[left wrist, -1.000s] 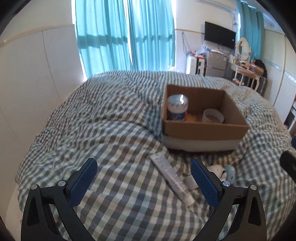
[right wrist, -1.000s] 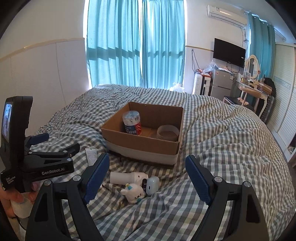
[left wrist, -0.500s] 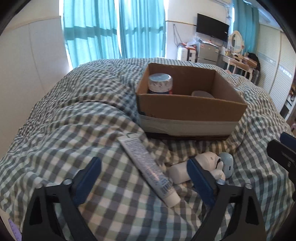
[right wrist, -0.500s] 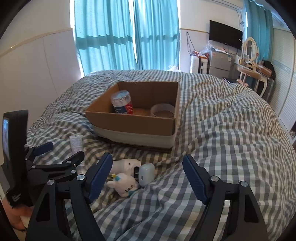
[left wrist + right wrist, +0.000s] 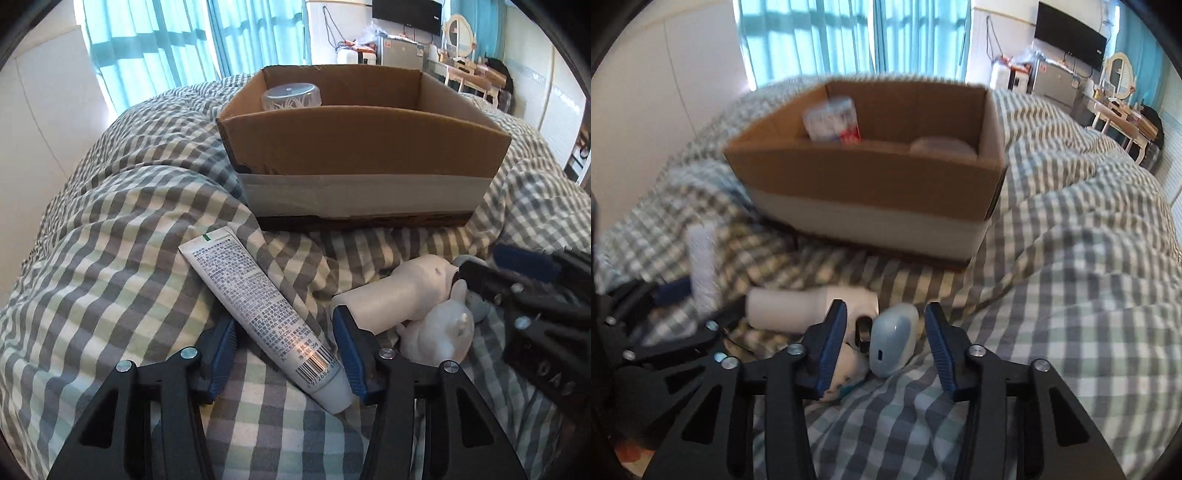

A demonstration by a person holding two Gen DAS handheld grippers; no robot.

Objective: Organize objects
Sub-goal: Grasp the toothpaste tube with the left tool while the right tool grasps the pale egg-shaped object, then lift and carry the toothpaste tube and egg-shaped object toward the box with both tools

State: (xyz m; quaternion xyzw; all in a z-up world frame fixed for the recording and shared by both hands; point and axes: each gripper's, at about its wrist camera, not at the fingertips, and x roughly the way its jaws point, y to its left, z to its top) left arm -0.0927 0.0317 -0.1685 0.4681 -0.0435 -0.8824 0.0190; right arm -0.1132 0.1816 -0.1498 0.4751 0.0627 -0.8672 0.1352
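A white tube lies on the checked bedspread, cap end nearest me. My left gripper is open with its blue pads either side of the tube's lower end, not closed on it. My right gripper is open around a small pale-blue oval case. A white hair-dryer-shaped device and a white bunny toy lie beside it. The cardboard box behind holds a clear-lidded jar and a round container.
The bedspread is rumpled into folds around the box. My right gripper shows at the right edge of the left wrist view. Curtains, a TV and a dressing table stand far behind.
Both grippers have moved down and forward to the bed. The left jaws have narrowed around the tube. The right jaws have narrowed around the blue case.
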